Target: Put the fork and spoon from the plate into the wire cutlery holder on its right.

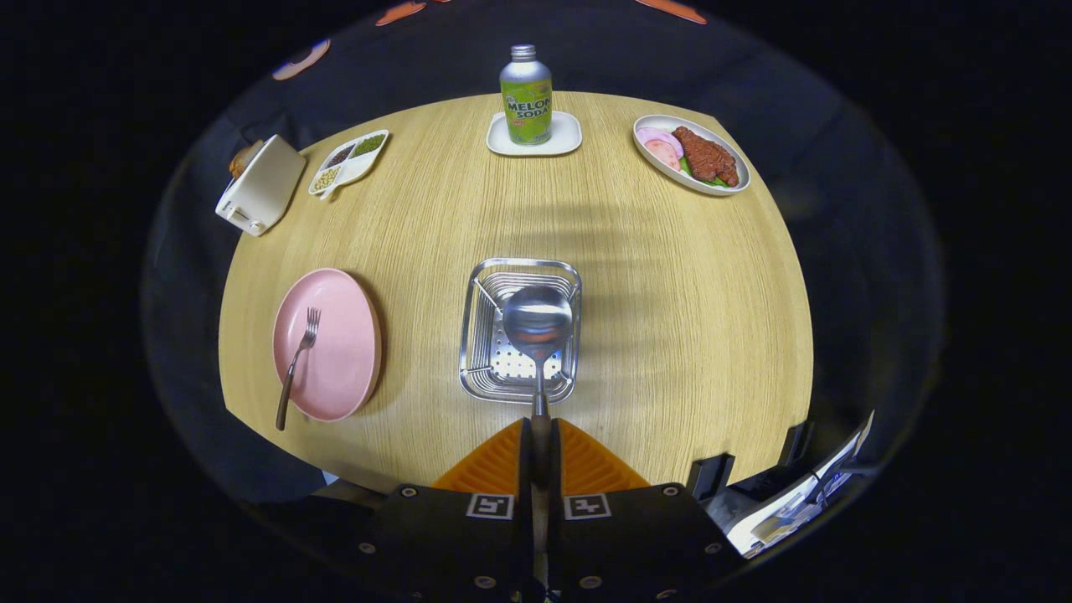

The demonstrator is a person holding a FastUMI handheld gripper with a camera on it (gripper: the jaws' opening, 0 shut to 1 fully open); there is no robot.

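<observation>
My gripper (540, 444) is shut on the handle of a metal spoon (538, 322). The spoon's bowl hangs over the square steel cutlery holder (477, 335), which stands just ahead of the fingers in the middle of the wooden table (670, 293). To the holder's left lies a pink plate (339, 368) with a dark-handled fork (297, 360) resting on it, tines pointing away from me and the handle sticking past the plate's near rim.
At the table's far side stand a green soda bottle (526, 96) on a white coaster (563, 138), a white plate of food (691, 155) to its right, a divided dish (350, 161) and a white toaster (260, 184) to its left.
</observation>
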